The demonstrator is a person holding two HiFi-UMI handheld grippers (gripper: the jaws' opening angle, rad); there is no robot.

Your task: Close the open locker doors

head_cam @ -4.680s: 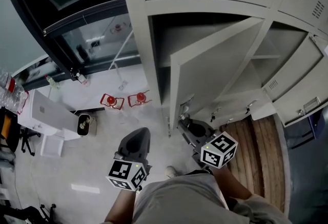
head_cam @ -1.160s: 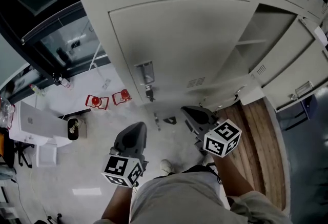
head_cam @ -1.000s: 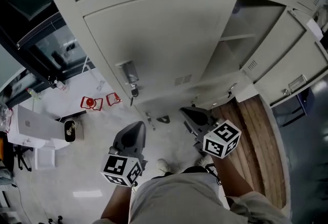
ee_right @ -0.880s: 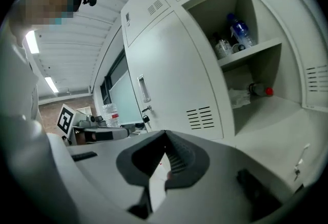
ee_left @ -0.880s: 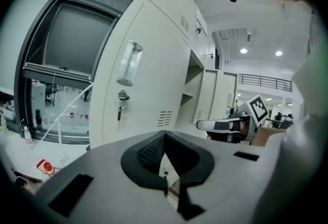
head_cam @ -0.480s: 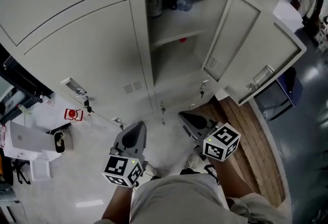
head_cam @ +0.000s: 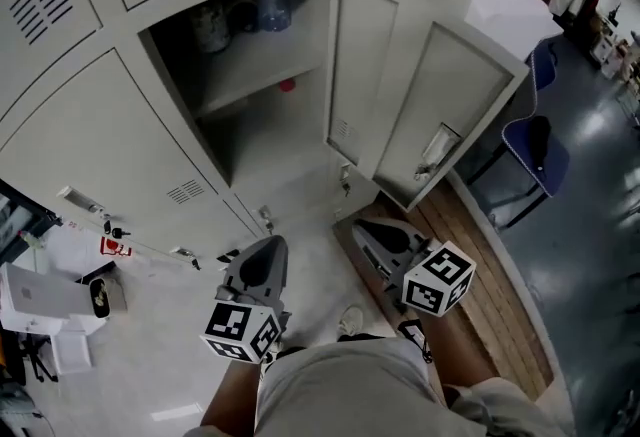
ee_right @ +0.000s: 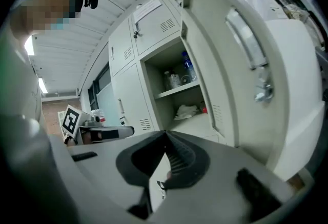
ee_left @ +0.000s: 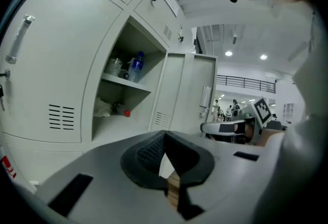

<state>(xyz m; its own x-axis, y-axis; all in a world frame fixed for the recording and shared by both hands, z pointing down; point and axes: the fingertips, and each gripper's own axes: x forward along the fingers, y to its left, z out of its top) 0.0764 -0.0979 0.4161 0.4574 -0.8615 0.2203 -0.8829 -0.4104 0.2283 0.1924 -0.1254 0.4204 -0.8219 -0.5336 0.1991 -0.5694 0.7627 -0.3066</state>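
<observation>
Two locker doors stand open in the lower row. An inner door (head_cam: pixel 360 65) with a small vent is swung out to the right of its open compartment (head_cam: pixel 250 125), and just beyond it is an outer door (head_cam: pixel 455 95) with a handle on its face. Inside the compartment a shelf (head_cam: pixel 255 65) carries a bottle (head_cam: pixel 272 5) and a jar (head_cam: pixel 210 25); below the shelf lie a small red thing (head_cam: pixel 287 83) and a white cloth (ee_left: pixel 102 107). The left gripper (head_cam: pixel 265 247) and right gripper (head_cam: pixel 360 225) hang low in front of the lockers, apart from both doors, each with its jaws pressed together on nothing. Under the right gripper run wooden planks (head_cam: pixel 470 275), and a blue chair (head_cam: pixel 530 150) stands past the doors.
</observation>
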